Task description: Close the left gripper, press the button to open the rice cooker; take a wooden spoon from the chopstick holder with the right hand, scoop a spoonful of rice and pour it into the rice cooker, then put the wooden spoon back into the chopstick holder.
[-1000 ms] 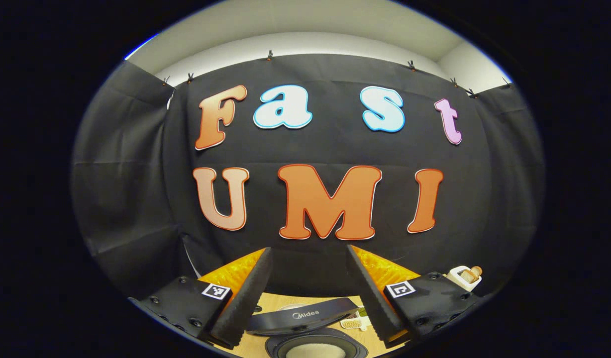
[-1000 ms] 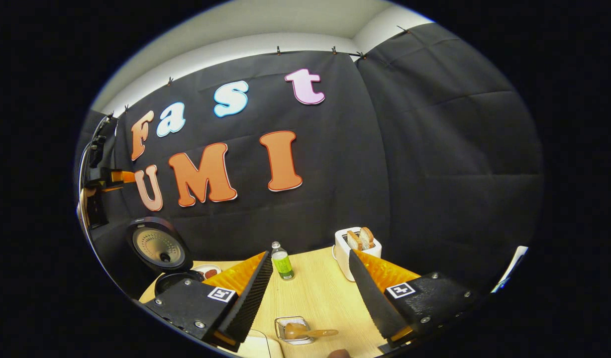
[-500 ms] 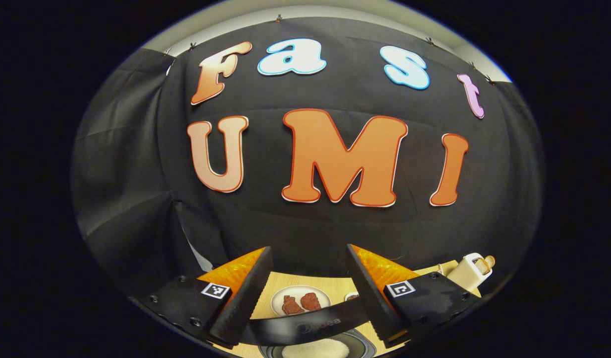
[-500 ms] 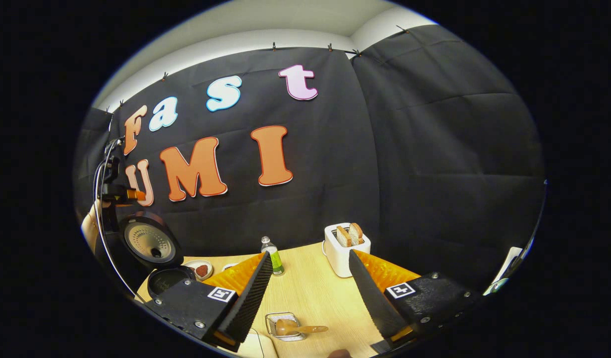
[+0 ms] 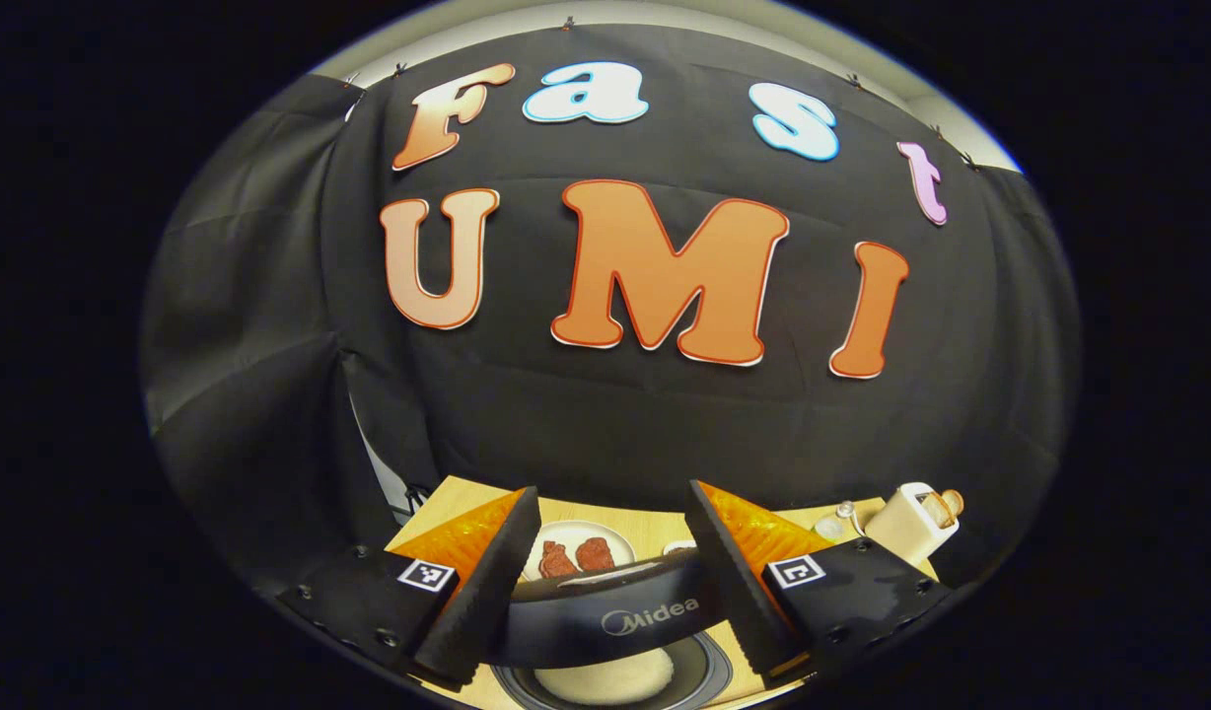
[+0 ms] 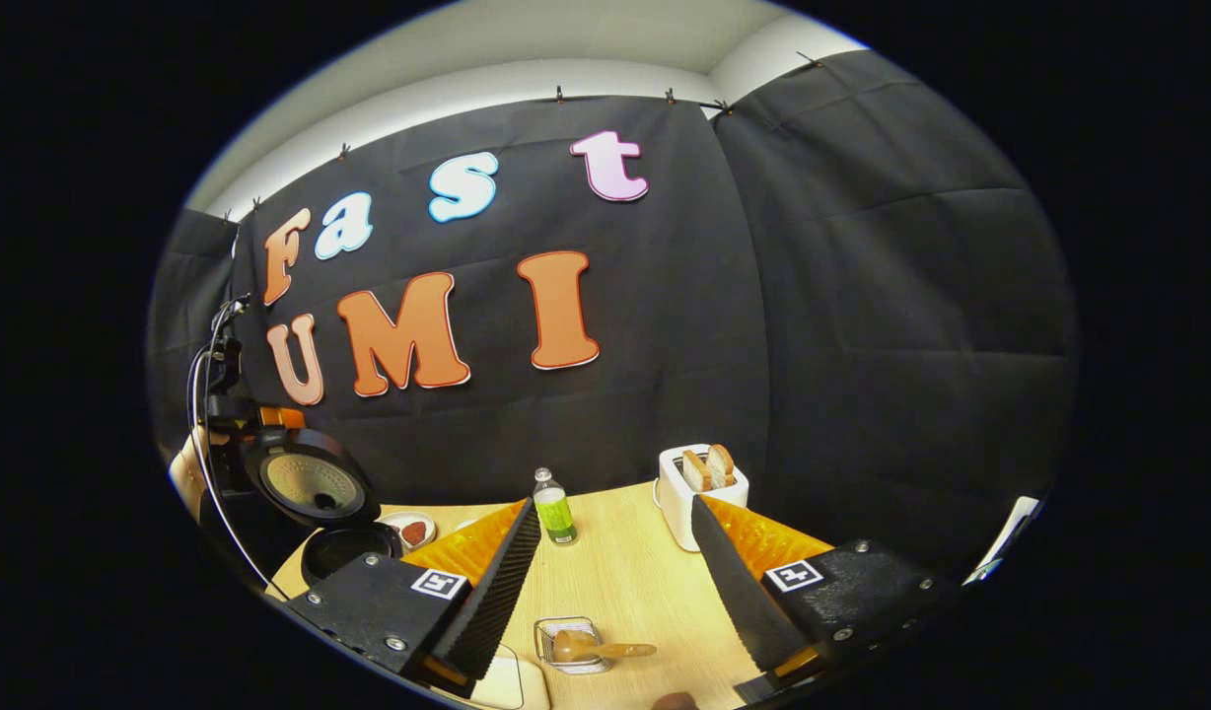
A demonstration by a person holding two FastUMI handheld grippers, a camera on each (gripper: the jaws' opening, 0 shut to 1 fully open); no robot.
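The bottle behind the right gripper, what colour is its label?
Green label on the bottle, under a white cap. It shows best in the right gripper view.

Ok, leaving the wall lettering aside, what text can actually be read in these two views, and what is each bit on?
"Midea": brand mark on the rim of the raised rice cooker lid, left gripper view.
Label on the bottle, right gripper view: too small to read.
Square markers on the left gripper and the right gripper: black-and-white patterns, no words.
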